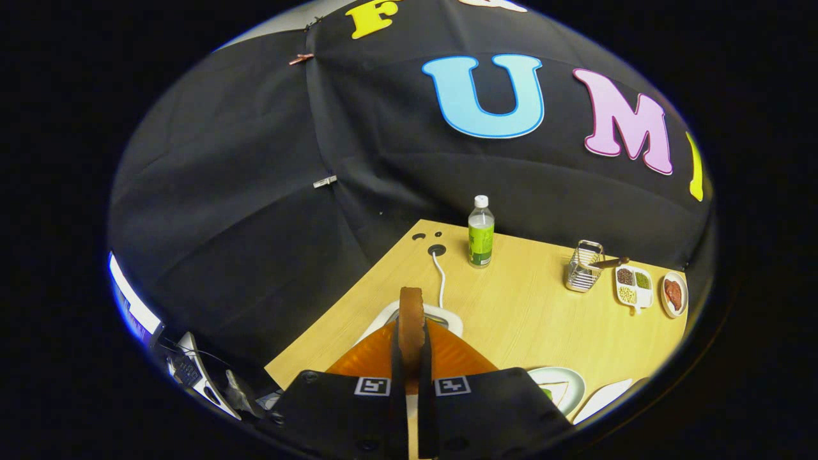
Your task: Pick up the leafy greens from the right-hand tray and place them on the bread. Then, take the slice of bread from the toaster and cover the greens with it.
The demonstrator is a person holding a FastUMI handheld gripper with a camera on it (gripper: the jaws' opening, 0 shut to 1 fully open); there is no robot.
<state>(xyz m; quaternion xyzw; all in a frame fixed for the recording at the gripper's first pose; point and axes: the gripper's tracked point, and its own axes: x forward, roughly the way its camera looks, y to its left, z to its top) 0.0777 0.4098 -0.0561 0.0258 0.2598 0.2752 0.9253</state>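
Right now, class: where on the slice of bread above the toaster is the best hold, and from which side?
The gripper is shut on the bread slice, which stands on edge above the white toaster. Pinch its flat faces near the top crust, coming from above.

The gripper (412,358) is pinching a rough brown-crusted bread slice (411,319) between ribbed, translucent orange fingers (367,358) on matt black plastic mounts. Beneath, the table (524,319) is showing smooth pale wood grain. Farther off, a glossy clear plastic bottle (480,233) and shiny metal wire rack (583,267) are gleaming.
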